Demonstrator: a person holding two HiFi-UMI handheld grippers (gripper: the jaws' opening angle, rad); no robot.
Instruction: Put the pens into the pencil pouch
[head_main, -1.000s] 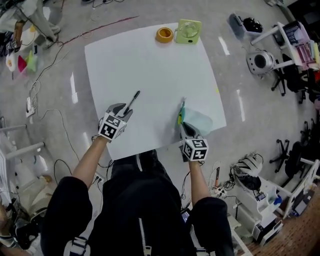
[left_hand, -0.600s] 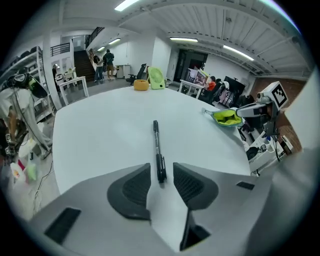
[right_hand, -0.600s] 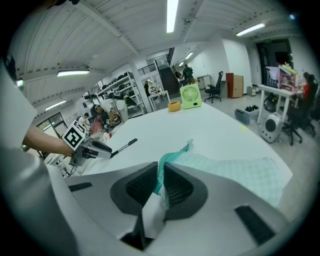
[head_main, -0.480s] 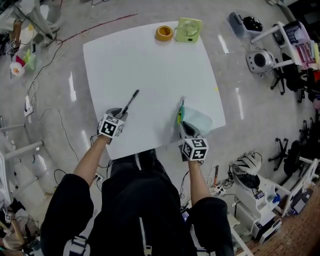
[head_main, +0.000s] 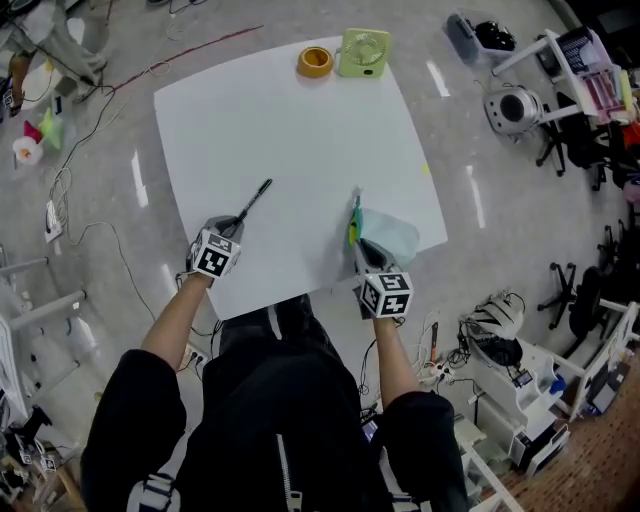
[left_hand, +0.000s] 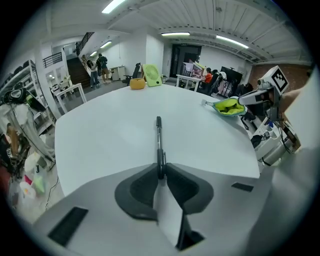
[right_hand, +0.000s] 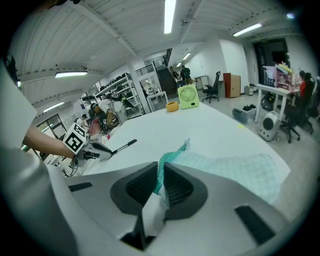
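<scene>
White tabletop (head_main: 300, 130) is recorded as the work surface, with both grippers held at its near edge. The pale green checked pencil pouch (right_hand: 235, 170) lies flat just ahead and to the right of the right gripper (right_hand: 160, 176), whose jaws are clamped on the teal zipper edge at the pouch's mouth. Whether that mouth gapes enough cannot be judged. A green desk fan (head_main: 362, 52) and an orange tape roll (head_main: 315, 62) stand at the far edge, well apart from both grippers, and are not involved. The black pen (left_hand: 159, 142) lies on the table, pointing straight away from the left gripper (left_hand: 161, 169). Its near end is caught between the jaws, which have just been closing and are seen pressed onto it. The step in hand is judged to be the pick-up of this pen while the pouch is steadied. Next move: the pen is to be lifted clear, carried across toward the right gripper, and its tip lined up with the held zipper edge. Since the pen is gripped only at one end, it may swing, so a slow transfer is advised.
</scene>
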